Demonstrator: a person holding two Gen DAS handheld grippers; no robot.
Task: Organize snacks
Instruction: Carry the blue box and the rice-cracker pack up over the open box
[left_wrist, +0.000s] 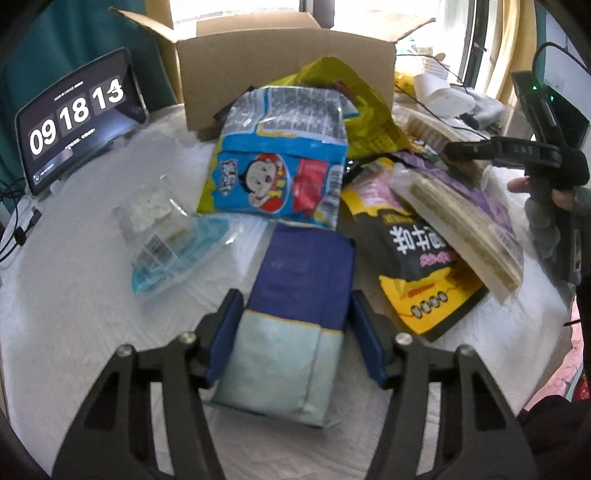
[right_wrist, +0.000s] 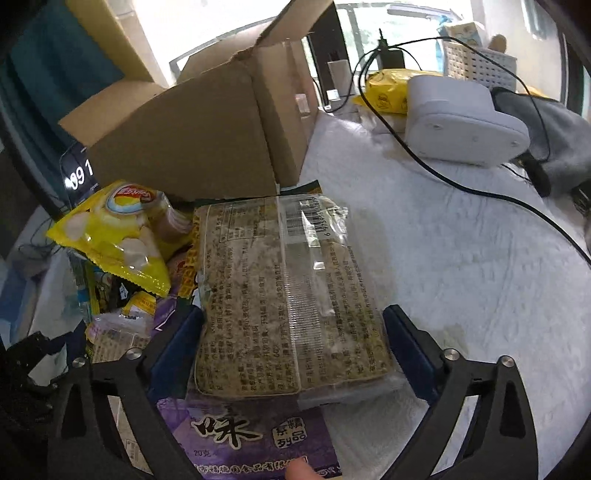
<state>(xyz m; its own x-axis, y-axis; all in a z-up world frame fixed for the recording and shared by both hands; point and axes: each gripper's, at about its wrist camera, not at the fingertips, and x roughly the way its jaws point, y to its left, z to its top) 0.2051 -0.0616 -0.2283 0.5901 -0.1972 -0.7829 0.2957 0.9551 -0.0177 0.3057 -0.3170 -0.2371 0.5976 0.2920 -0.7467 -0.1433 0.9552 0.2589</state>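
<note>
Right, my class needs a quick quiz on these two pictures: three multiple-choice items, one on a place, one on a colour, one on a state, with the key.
1. What lies between the fingers of the left gripper?
A a mug
B the blue and pale packet
C a banana

2. The crisps bag beside the cardboard box is:
A red
B green
C yellow

3. The cardboard box is:
A open at the top
B taped shut
C flattened

Key:
1 B, the packet sits between the two pads.
2 C, its wrapper is bright yellow.
3 A, its flaps stand up.
</note>
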